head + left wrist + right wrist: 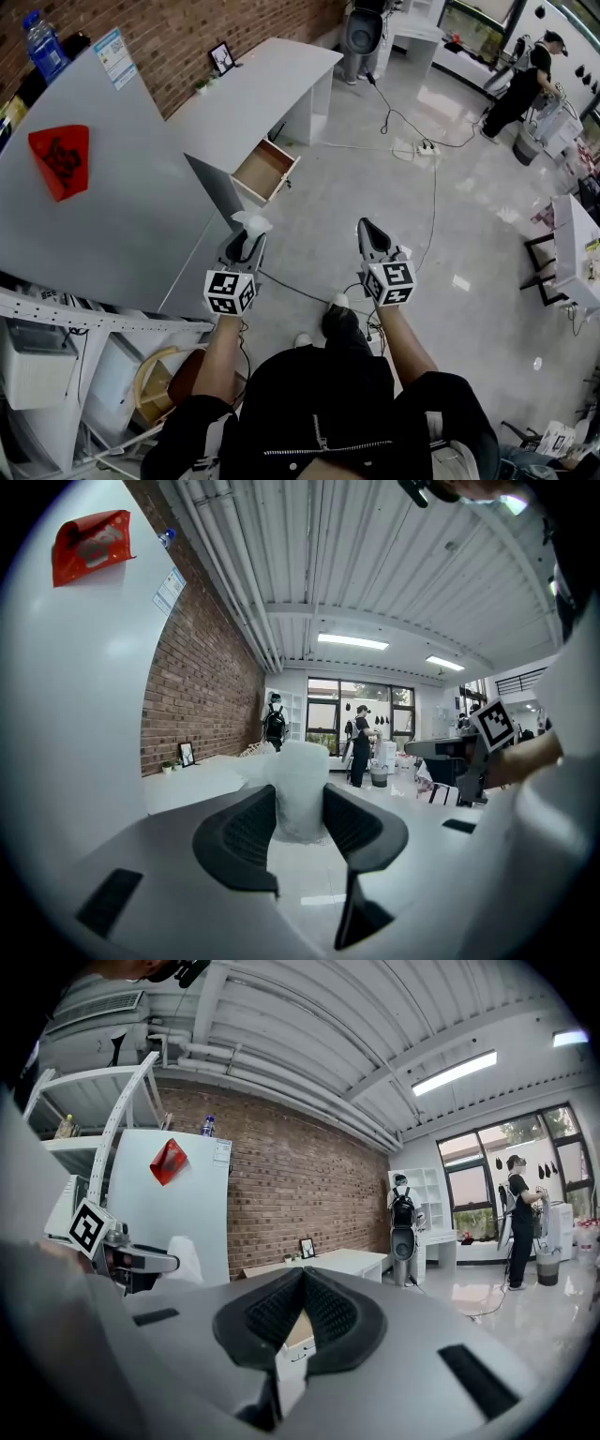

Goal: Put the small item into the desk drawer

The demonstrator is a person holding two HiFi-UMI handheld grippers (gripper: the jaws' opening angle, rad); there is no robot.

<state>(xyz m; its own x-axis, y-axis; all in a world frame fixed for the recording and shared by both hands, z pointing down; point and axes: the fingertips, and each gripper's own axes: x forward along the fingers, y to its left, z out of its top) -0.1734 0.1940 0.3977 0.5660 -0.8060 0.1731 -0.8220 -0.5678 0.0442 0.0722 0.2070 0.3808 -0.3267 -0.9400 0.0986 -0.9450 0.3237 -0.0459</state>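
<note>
the small item, a pale, crumpled, soft-looking lump, sits between the pads of the left hand-held gripper, which is clamped on it with its jaws standing wide around its bulk. it is carried in the air, low in front of the person, over the floor. the right hand-held gripper is beside it, jaws pressed together with nothing between them.

the drawer of the white table already stands pulled out, its wooden inside showing and, as far as the head view lets one tell, bare. it lies ahead of both grippers and well apart from them, with open floor between.

so, by my reading, the pick-up is done and the drawer needs no opening. what is left is the approach to the table, bringing the item over the open drawer, lowering it in and letting go. whether the drawer should then be pushed shut the task does not say; the free right gripper could do it.
</note>
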